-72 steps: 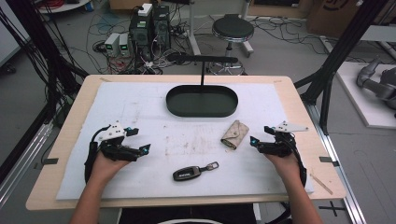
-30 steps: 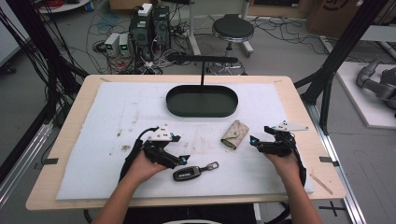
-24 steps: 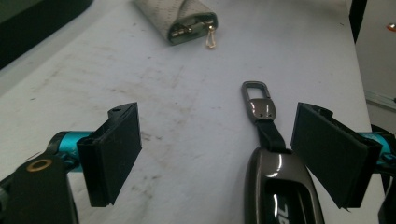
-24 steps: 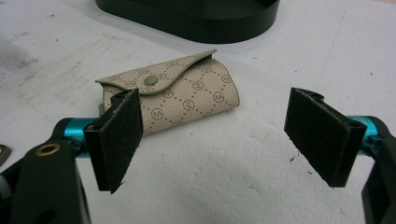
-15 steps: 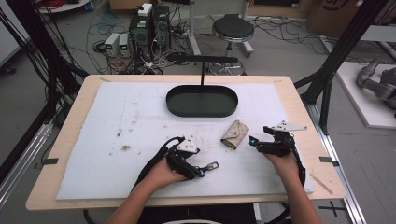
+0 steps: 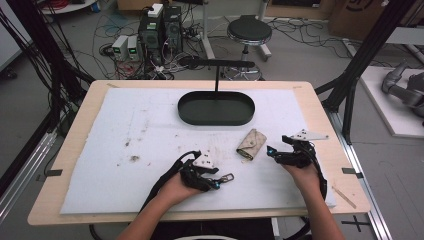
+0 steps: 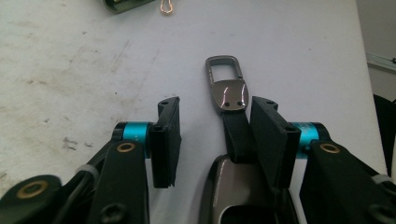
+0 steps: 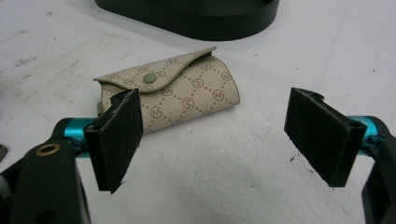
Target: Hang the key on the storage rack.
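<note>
The left tongs sit low on the near part of the surface, straddling the key fob. Their jaws have just been closing and stand half-shut: the right pad lies against the fob's strap, while the left pad stands clear of it, so nothing is clamped. In the left gripper view the fob's long axis runs straight away from the camera, its metal loop pointing to the far end. Its body is cut off at the bottom edge. In the high view only the loop end pokes out past the hand, pointing right. The right tongs are wide open with nothing between them. Just beyond lies the patterned key pouch, flap snapped shut, its long axis crosswise. Farther off is the black oval tray.
</note>
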`<state>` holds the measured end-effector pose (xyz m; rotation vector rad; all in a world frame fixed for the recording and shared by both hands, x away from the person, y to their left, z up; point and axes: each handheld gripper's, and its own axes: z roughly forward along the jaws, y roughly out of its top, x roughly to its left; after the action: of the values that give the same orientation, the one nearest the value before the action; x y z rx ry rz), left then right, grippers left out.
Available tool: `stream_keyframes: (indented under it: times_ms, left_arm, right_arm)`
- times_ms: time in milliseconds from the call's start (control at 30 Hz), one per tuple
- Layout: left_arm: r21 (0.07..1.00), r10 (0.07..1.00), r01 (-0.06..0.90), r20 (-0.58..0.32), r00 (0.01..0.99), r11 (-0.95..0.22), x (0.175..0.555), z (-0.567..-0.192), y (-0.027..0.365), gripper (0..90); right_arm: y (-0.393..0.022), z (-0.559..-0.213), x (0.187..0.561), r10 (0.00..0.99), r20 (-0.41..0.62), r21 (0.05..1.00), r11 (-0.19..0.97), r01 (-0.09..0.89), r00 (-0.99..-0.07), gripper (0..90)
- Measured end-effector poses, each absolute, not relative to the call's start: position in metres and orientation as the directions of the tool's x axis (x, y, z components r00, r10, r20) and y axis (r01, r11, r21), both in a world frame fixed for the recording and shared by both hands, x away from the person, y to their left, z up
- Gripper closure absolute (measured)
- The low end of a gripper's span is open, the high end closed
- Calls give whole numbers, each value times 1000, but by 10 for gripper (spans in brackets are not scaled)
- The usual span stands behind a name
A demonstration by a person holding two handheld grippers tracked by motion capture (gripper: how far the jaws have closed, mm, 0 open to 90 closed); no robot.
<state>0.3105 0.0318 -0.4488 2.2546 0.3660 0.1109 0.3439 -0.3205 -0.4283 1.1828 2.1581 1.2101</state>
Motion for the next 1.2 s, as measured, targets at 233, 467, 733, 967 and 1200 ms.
stream_keyframes:
  times_ms: [233, 467, 733, 967, 1200]
  left_arm:
    - [762, 259, 191, -31, 965, -618, 304, -449, 31, 754]
    - [766, 230, 141, 9, 973, -627, 302, -450, 31, 809]
    - [770, 206, 114, 23, 978, -628, 303, -440, 35, 843]
    - [830, 266, 116, 41, 963, -546, 308, -419, 53, 848]
    - [856, 307, 112, 56, 950, -504, 318, -399, 67, 849]
  right_arm:
    - [-319, -429, 344, 825, 61, 832, 268, 485, -561, 201]
    - [-320, -428, 343, 826, 63, 832, 266, 486, -560, 201]
    - [-321, -429, 344, 828, 66, 833, 262, 487, -558, 201]
    - [-320, -429, 344, 827, 71, 832, 259, 490, -557, 201]
    - [-319, -429, 343, 825, 78, 835, 252, 489, -559, 200]
